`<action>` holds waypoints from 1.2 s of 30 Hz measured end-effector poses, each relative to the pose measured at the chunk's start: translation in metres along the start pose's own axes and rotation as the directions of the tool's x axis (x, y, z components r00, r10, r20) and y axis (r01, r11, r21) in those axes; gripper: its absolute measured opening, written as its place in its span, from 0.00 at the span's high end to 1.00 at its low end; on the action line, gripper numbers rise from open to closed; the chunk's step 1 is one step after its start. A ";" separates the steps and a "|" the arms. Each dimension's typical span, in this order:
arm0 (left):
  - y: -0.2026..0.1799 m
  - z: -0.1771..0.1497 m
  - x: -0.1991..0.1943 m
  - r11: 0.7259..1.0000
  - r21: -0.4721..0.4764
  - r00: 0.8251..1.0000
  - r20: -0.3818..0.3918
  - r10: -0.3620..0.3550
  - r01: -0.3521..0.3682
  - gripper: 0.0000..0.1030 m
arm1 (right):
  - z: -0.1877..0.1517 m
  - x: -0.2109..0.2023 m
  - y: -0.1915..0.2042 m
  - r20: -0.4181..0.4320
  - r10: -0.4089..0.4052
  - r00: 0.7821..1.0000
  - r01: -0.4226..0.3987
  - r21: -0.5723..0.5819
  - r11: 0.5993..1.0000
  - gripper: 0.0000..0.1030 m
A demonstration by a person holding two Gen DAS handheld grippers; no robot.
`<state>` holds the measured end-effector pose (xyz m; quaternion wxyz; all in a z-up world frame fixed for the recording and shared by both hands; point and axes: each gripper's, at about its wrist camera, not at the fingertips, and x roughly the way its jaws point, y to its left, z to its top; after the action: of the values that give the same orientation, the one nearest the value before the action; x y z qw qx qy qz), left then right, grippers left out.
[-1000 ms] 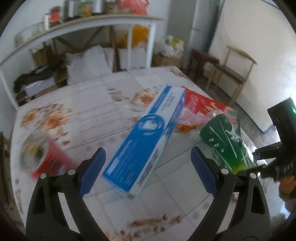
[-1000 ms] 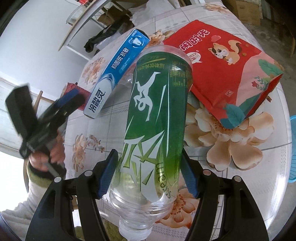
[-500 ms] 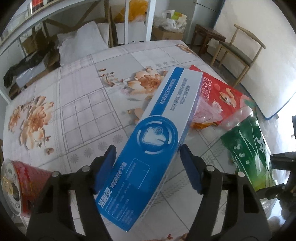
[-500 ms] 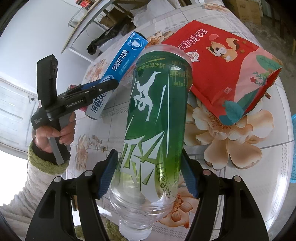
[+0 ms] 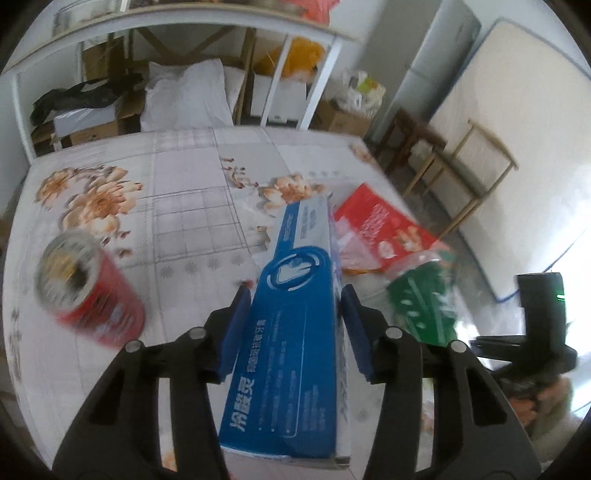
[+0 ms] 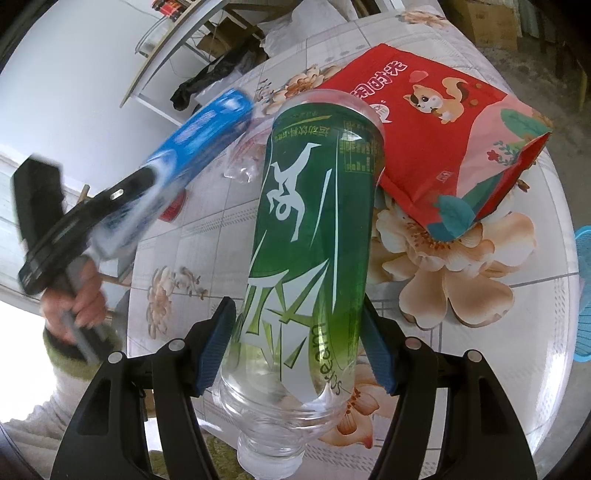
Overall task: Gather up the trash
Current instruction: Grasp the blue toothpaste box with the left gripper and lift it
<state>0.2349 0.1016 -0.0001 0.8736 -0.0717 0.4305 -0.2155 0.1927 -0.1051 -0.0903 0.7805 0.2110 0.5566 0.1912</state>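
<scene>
My left gripper is shut on a long blue toothpaste box and holds it tilted above the flowered table; the box is a blurred blue streak in the right wrist view. My right gripper is shut on a clear plastic bottle with a green label, neck toward the camera; it shows at the right in the left wrist view. A red snack bag lies on the table beyond the bottle. A red can lies on its side at the left.
A crumpled clear wrapper lies between the box and the snack bag. A white shelf frame with boxes and a pillow stands behind the table. Wooden chairs stand at the right. A blue item sits past the table's right edge.
My left gripper closed on the toothpaste box and lifted it off the table, swinging it. The red can came into fuller view at the left. The right gripper kept holding the bottle still.
</scene>
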 end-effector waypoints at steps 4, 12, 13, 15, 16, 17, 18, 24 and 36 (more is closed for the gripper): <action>-0.001 -0.025 -0.041 0.998 -0.048 0.997 0.078 -0.024 0.028 0.54 | -0.003 0.000 0.002 0.001 -0.005 1.000 0.005 -0.004 1.000 0.38; 0.005 -0.107 -0.076 0.986 -0.147 0.993 0.072 0.089 -0.078 0.53 | -0.008 0.002 0.012 -0.012 -0.035 0.999 0.035 -0.029 0.999 0.38; 0.005 -0.116 -0.073 0.983 -0.159 0.994 0.052 0.100 -0.090 0.53 | -0.009 0.002 0.014 -0.014 -0.043 0.999 0.042 -0.035 0.998 0.38; 0.005 -0.130 -0.067 0.978 -0.179 0.993 0.013 0.116 -0.112 0.53 | -0.010 0.002 0.017 -0.015 -0.061 0.998 0.060 -0.044 0.997 0.38; 0.004 -0.136 -0.065 0.976 -0.183 0.993 -0.001 0.118 -0.116 0.53 | -0.009 0.003 0.018 -0.016 -0.067 0.998 0.066 -0.047 0.997 0.38; 0.003 -0.140 -0.062 0.976 -0.185 0.993 -0.014 0.114 -0.114 0.54 | -0.010 0.003 0.020 -0.016 -0.075 0.997 0.075 -0.052 0.996 0.38; 0.002 -0.140 -0.060 0.976 -0.184 0.994 -0.020 0.112 -0.114 0.53 | -0.010 0.003 0.022 -0.014 -0.087 0.996 0.086 -0.059 0.995 0.38; 0.000 -0.129 -0.049 0.983 -0.144 0.993 -0.024 0.116 -0.118 0.40 | -0.010 0.005 0.025 -0.011 -0.113 0.993 0.113 -0.053 0.992 0.38; 0.000 -0.127 -0.014 0.979 -0.171 0.991 -0.098 0.093 -0.108 0.41 | -0.020 -0.002 0.021 -0.026 -0.099 0.995 0.099 -0.015 0.995 0.33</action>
<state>0.1275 0.1153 -0.0688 0.8534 -0.1169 0.4896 -0.1352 0.1723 -0.0860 -0.0832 0.7828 0.1751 0.5755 0.1591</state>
